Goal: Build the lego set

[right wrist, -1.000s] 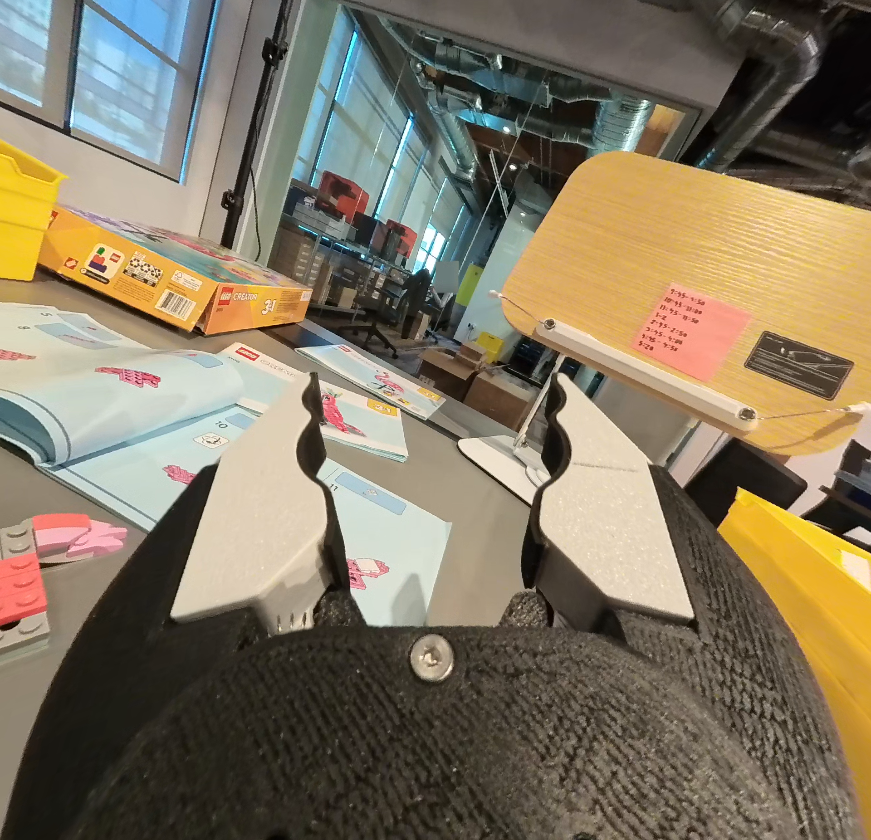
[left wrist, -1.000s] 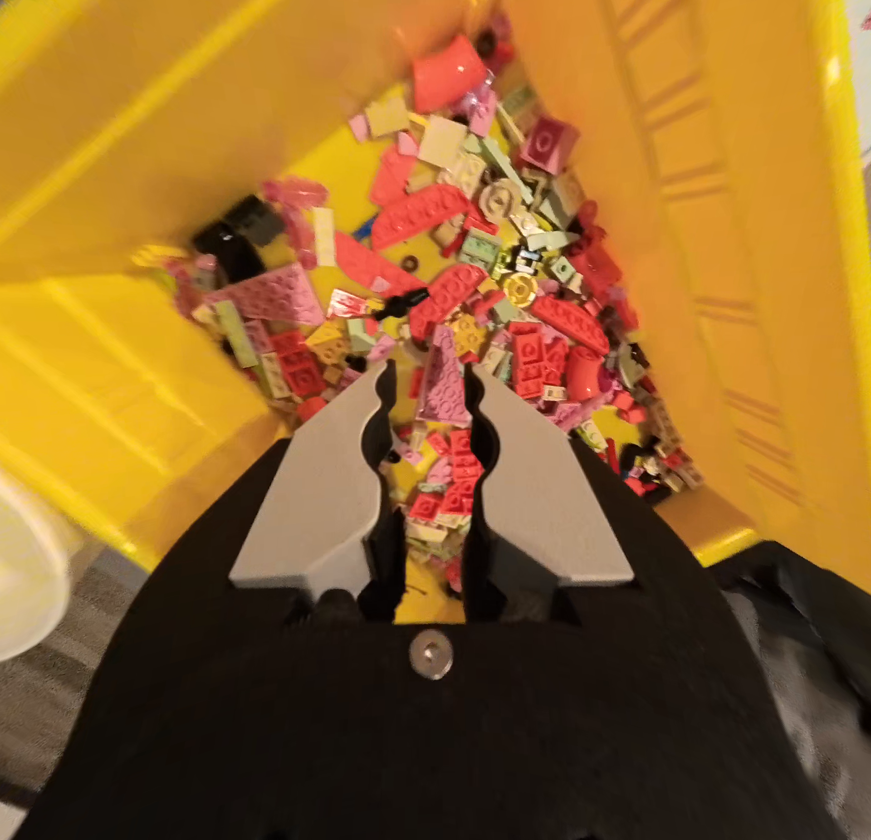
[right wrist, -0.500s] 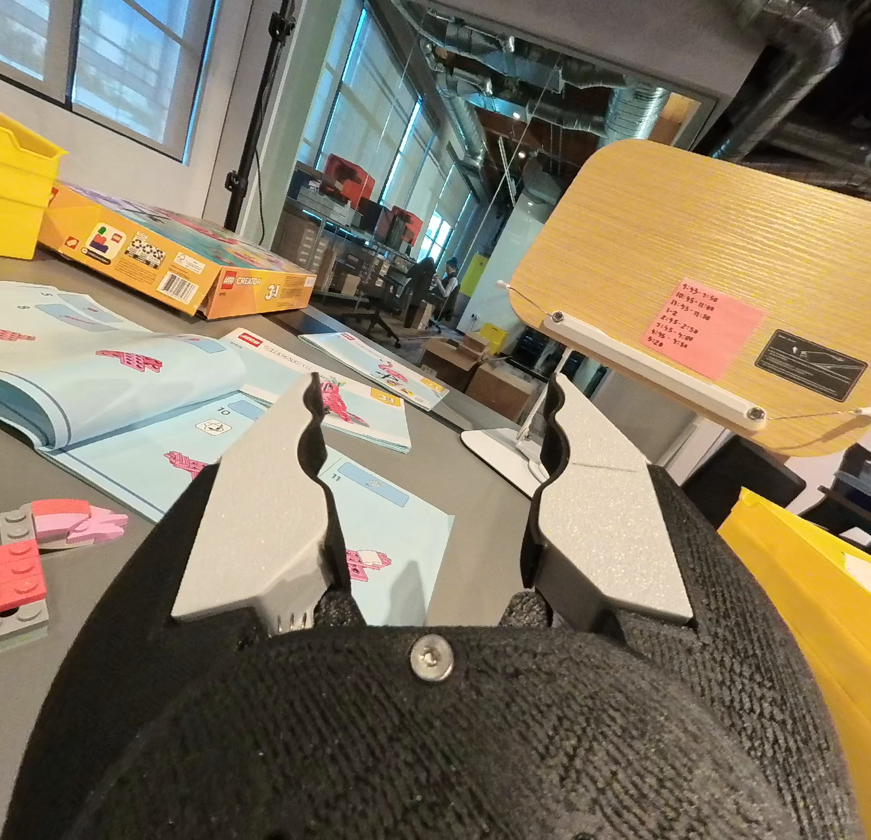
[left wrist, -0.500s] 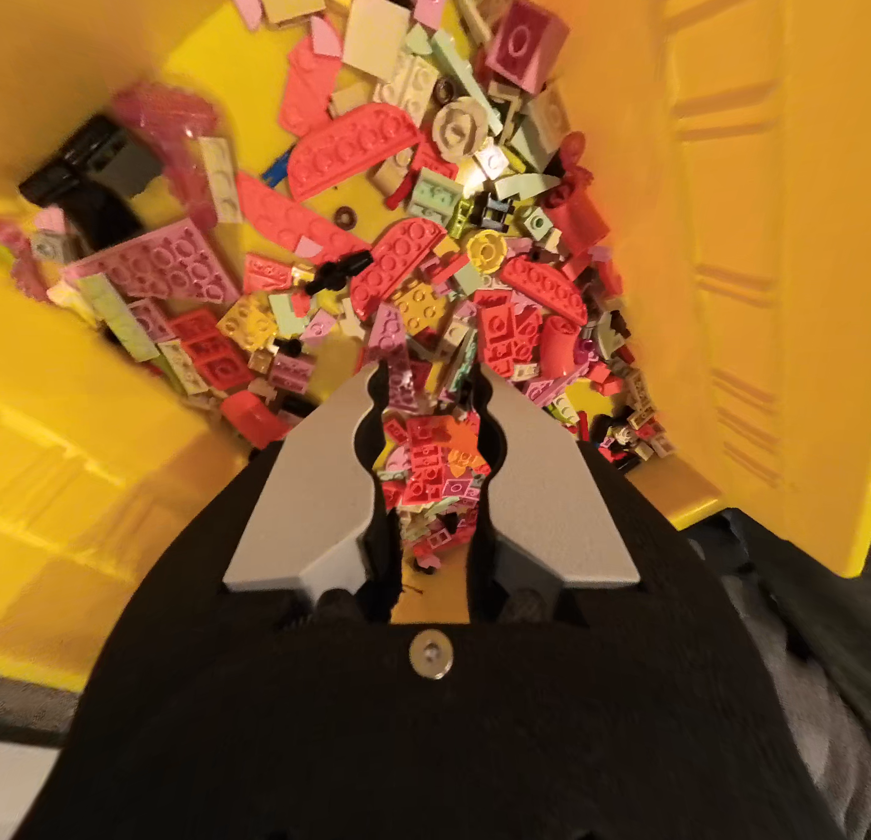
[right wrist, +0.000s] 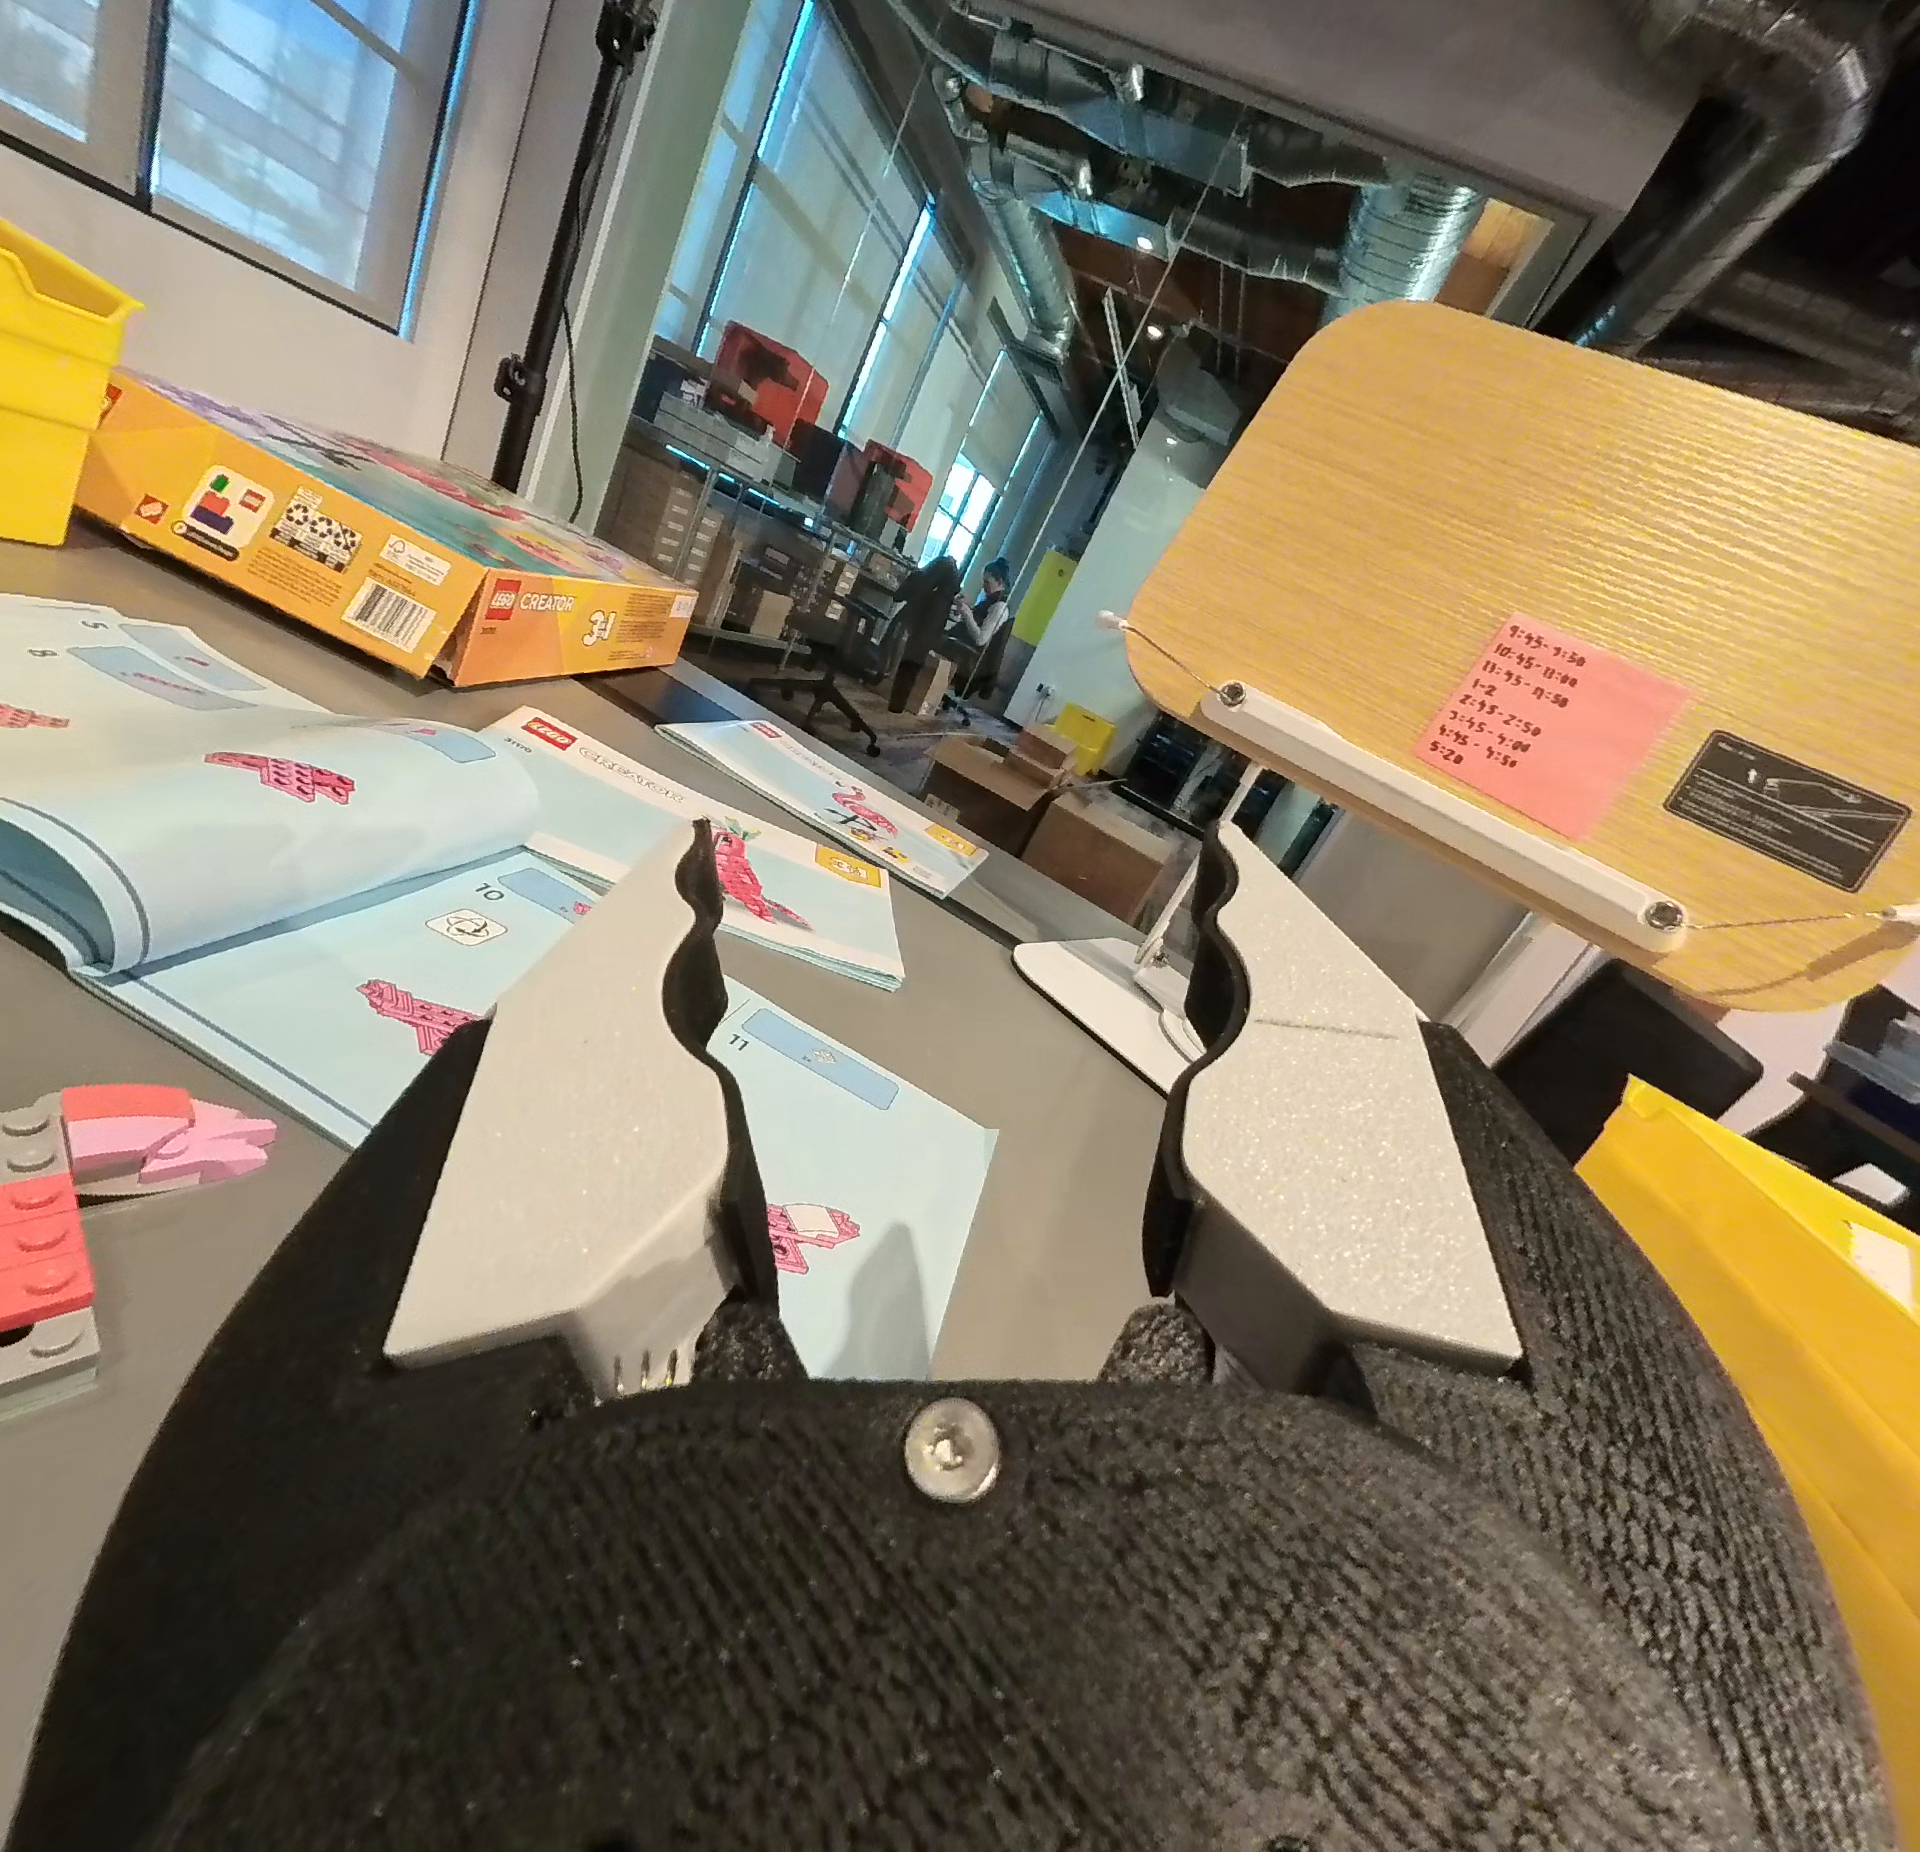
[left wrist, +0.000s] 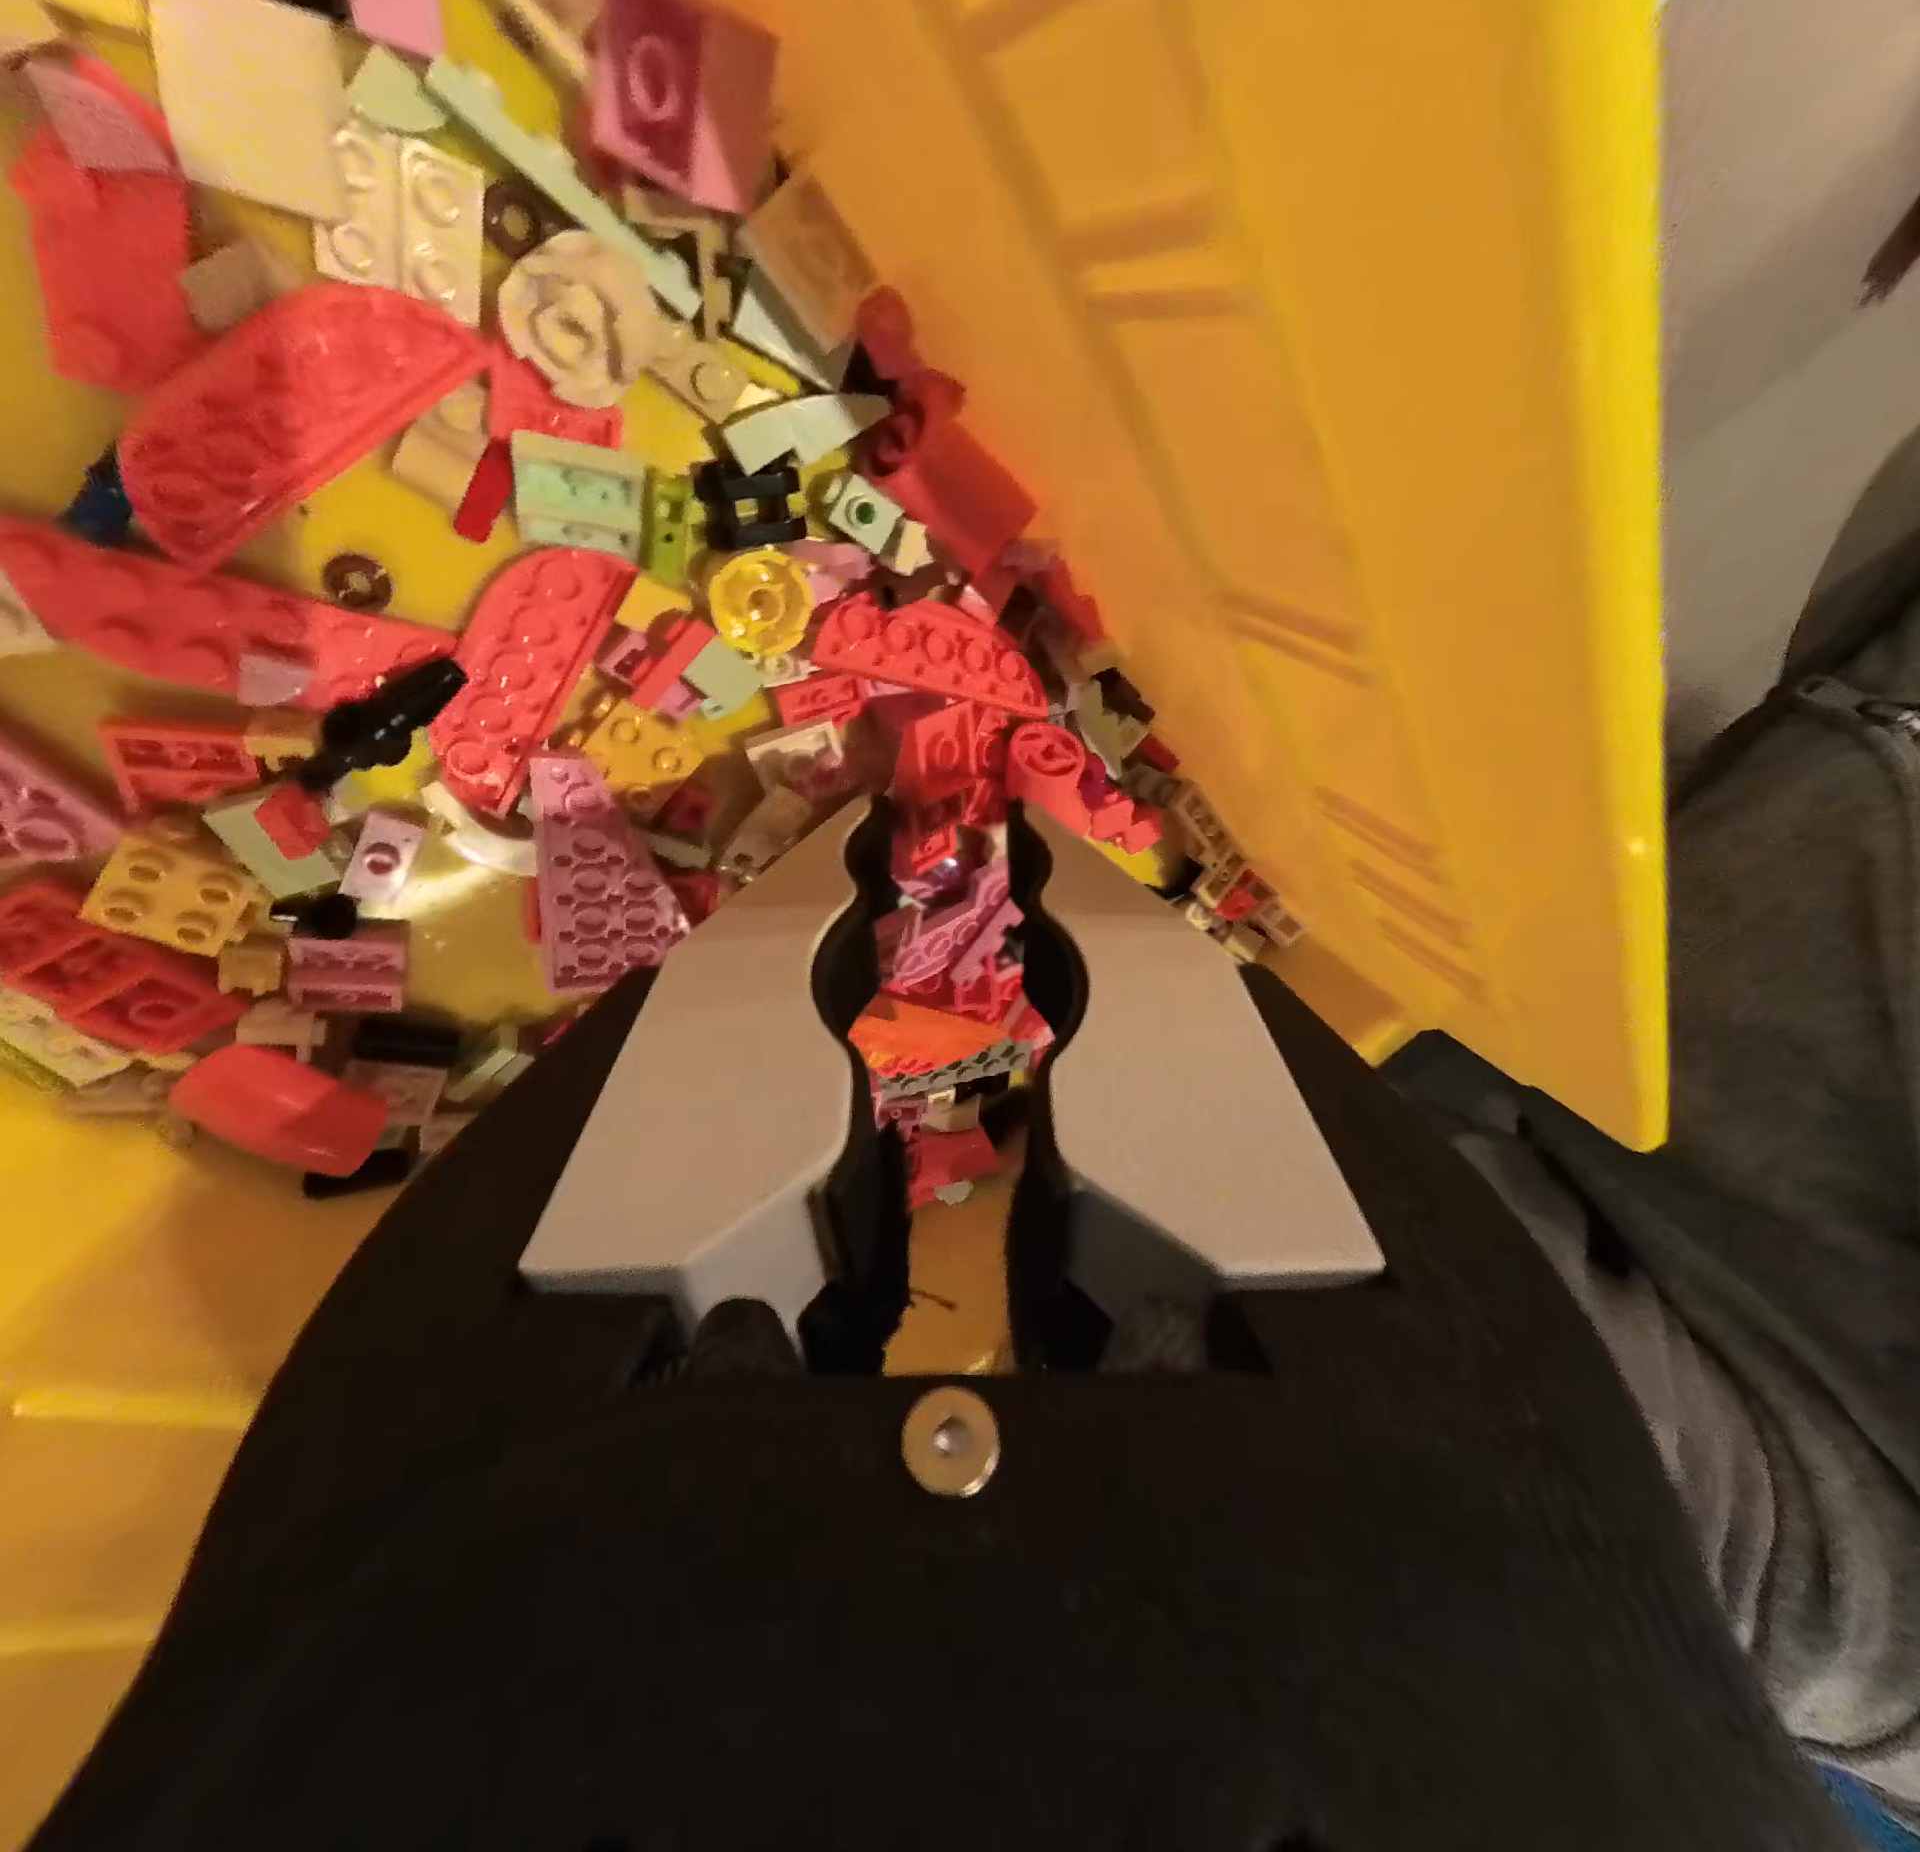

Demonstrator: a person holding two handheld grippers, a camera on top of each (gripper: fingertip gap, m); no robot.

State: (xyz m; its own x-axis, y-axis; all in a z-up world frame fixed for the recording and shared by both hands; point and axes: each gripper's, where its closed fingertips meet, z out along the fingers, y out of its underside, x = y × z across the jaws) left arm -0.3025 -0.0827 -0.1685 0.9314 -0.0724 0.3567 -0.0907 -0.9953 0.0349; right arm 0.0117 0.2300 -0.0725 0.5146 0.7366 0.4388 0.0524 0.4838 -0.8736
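Note:
My left gripper (left wrist: 948, 810) is inside a yellow bin (left wrist: 1351, 452), low over a heap of loose lego pieces (left wrist: 644, 659) in red, pink, tan and pale green. Its jaws stand a narrow gap apart with nothing held; red and pink pieces show through the gap. A pink wedge plate (left wrist: 597, 888) lies just left of the fingertips. My right gripper (right wrist: 956, 846) is wide open and empty above the grey table (right wrist: 1039, 1023). A small partly built piece, red bricks on a grey plate (right wrist: 42, 1262) with a pink part (right wrist: 166, 1127), lies at the left edge.
An open instruction booklet (right wrist: 260, 867), two more booklets (right wrist: 831, 815) and the orange set box (right wrist: 364, 566) lie on the table. A wooden board on a white stand (right wrist: 1507, 607) rises at the right. Yellow bins stand at far left (right wrist: 42, 400) and lower right (right wrist: 1766, 1283). About 45 centimetres separates my left fingertips from my right.
My left gripper has moved deeper into the bin and toward its right wall; the pieces now fill the view. The jaw gap is about the same. My right gripper has barely shifted.

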